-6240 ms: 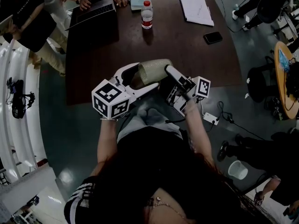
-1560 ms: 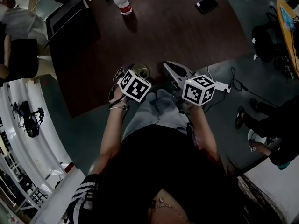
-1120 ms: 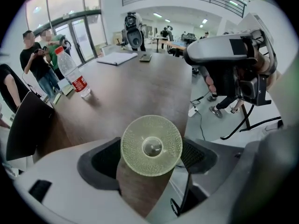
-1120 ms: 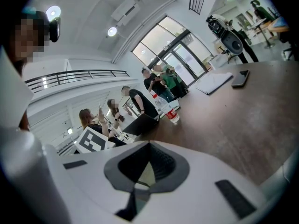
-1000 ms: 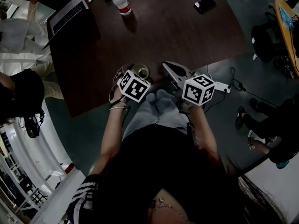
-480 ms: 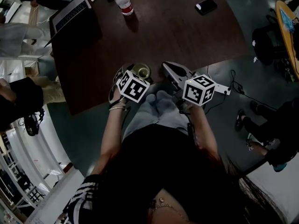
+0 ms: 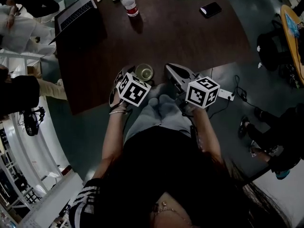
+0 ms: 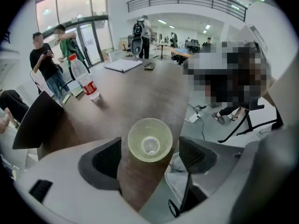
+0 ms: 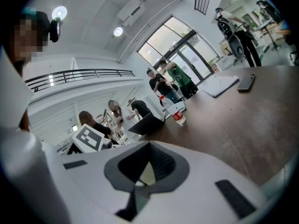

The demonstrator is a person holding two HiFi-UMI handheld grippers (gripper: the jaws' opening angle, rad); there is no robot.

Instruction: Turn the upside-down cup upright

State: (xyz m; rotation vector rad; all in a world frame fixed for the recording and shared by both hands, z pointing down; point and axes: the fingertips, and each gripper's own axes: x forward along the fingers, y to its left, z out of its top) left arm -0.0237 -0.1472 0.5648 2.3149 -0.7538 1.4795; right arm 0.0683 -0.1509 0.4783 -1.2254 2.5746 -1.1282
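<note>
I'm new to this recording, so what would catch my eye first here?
A pale cup stands upright, mouth up, at the near edge of the dark table, with the left gripper above it, jaws apart and off it. The right gripper is shut and empty beside it; a red-capped water bottle stands at the far end.

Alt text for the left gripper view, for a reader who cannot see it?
An empty cup stands upright, mouth up, near the table edge, framed between the open fingers of the left gripper, which do not press on it. Behind it on the table are a bottle and a laptop.
</note>
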